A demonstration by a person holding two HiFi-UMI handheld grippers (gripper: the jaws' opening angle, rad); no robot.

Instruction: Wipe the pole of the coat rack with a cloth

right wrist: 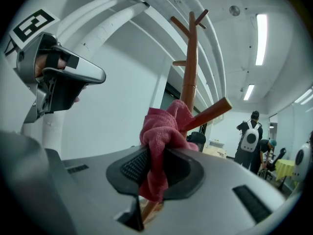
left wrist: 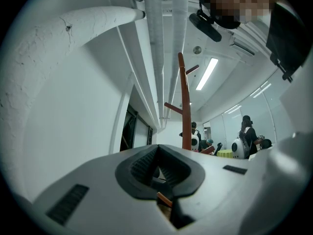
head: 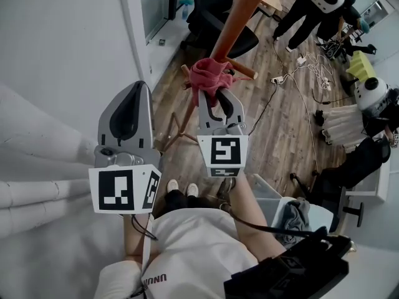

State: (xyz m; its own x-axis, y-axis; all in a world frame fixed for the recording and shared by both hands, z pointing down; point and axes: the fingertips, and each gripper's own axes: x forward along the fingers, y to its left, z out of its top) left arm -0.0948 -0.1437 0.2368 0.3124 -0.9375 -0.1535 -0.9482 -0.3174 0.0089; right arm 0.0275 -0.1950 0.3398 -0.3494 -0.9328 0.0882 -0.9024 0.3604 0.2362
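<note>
- Head view, upper centre: one tall reddish-brown wooden coat rack pole slants up out of frame, with short pegs angling off it.
- There are two grey grippers. The left gripper, at frame left, has its jaws pressed together on nothing and is well apart from the pole. The right gripper, at centre, pinches the cloth.
- One crumpled pink terry cloth sits against the pole among the pegs. To wipe well, I judge it should bear firmly on the wood, slide along the shaft, and work round each peg.
</note>
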